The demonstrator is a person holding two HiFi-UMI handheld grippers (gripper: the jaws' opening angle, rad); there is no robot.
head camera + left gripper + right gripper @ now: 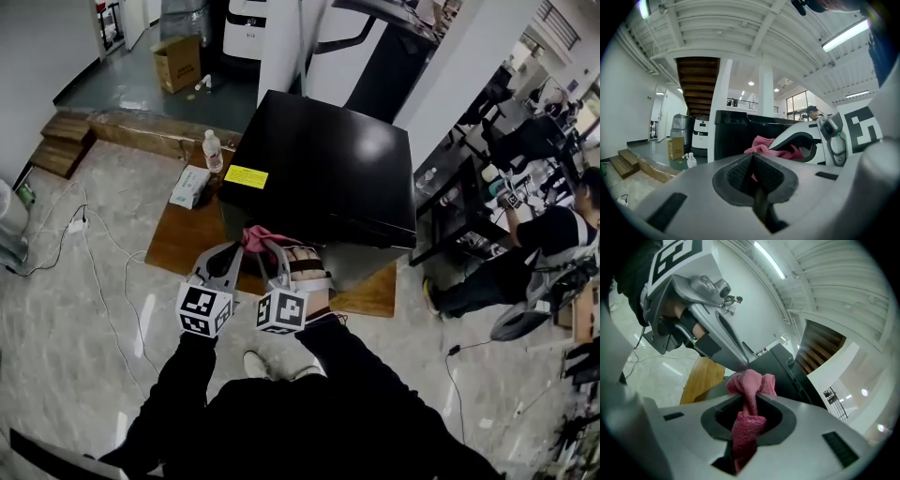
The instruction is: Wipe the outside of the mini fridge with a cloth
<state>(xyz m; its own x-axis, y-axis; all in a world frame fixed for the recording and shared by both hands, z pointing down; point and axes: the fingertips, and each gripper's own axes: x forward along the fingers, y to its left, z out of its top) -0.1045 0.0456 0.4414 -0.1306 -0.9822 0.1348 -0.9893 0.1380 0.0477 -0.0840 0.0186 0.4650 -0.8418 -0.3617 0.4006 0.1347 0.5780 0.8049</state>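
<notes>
The black mini fridge (319, 169) stands on a wooden board (183, 239) and has a yellow label on its top. My right gripper (268, 247) is shut on a pink cloth (255, 236) at the fridge's near front edge. In the right gripper view the cloth (749, 390) is bunched between the jaws, with the fridge (785, 366) just beyond. My left gripper (228, 253) sits close beside it on the left. Its jaws (753, 161) are shut with nothing between them. The left gripper view shows the fridge (733, 136) ahead and the cloth (761, 145) held by the other gripper.
A tissue box (190, 186) and a water bottle (213, 150) rest on the board left of the fridge. Wooden steps (61, 141) and a cardboard box (178, 62) lie farther left. A black table (459, 202) and a seated person (548, 248) are on the right. Cables (75, 230) cross the floor.
</notes>
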